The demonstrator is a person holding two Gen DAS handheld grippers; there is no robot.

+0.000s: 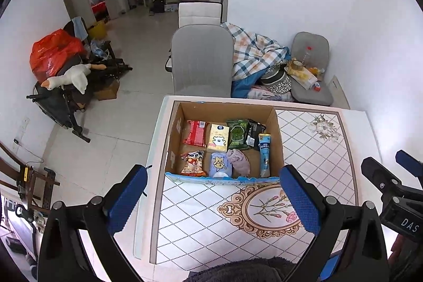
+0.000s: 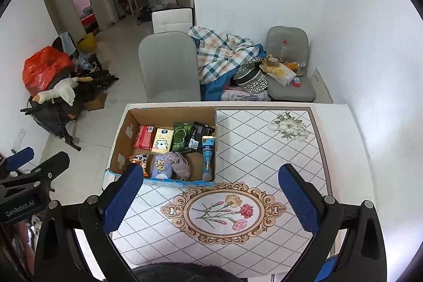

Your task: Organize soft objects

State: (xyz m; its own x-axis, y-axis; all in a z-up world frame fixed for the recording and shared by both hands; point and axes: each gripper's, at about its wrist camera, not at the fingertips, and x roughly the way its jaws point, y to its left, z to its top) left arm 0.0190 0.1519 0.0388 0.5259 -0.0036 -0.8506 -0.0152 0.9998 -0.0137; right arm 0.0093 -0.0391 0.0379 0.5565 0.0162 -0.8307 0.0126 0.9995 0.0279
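Note:
A cardboard box (image 1: 173,139) (image 2: 119,147) stands at the table's far left. Inside lie a red pack (image 1: 195,133) (image 2: 144,137), a yellow tissue pack (image 1: 218,138) (image 2: 161,140), green (image 1: 238,134) (image 2: 182,136) and black (image 1: 253,132) (image 2: 199,135) pouches, a blue tube (image 1: 265,155) (image 2: 208,152), an orange snack bag (image 1: 193,163) (image 2: 140,160), a blue pack (image 1: 220,164) (image 2: 160,167) and a mauve cloth (image 1: 239,161) (image 2: 178,163). My left gripper (image 1: 214,198) is open, held above the table in front of the box. My right gripper (image 2: 208,197) is open too, empty, right of the left one.
The table (image 1: 317,149) (image 2: 264,149) has a diamond-patterned top with a floral medallion (image 2: 223,212). A grey chair (image 1: 202,62) (image 2: 169,68) stands behind it, and a checked blanket (image 1: 253,52) beside. A dark fuzzy sleeve (image 1: 238,270) shows at the bottom edge.

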